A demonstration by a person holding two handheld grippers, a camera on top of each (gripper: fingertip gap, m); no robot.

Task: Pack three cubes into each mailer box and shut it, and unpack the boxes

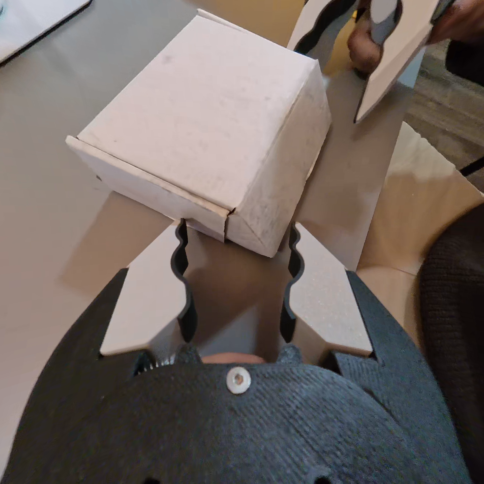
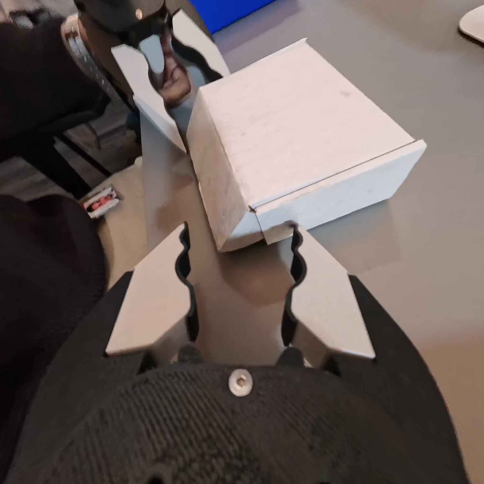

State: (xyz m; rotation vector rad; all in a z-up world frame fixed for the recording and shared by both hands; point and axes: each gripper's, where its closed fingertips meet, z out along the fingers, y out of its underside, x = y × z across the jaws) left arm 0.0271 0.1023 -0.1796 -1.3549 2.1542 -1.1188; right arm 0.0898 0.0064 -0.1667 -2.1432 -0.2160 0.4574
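Observation:
One white mailer box point(image 1: 209, 125) lies shut on the grey table point(image 1: 39, 183); no cubes show. My left gripper point(image 1: 237, 225) is open, and the box's near corner sits between its fingertips without being clamped. My right gripper point(image 1: 327, 83) shows at the top right by the box's far corner. In the right wrist view the same box point(image 2: 301, 136) lies ahead. My right gripper point(image 2: 240, 226) is open with the box's near corner between its tips. The left gripper point(image 2: 203, 110) is open at the box's far left corner.
An open brown cardboard carton point(image 1: 424, 188) stands to the right of the box. A flat white sheet point(image 1: 26, 28) lies at the far left. A blue object point(image 2: 230, 13) and a white rounded object point(image 2: 471, 26) are at the table's far side. The floor point(image 2: 31, 172) lies beyond the table edge.

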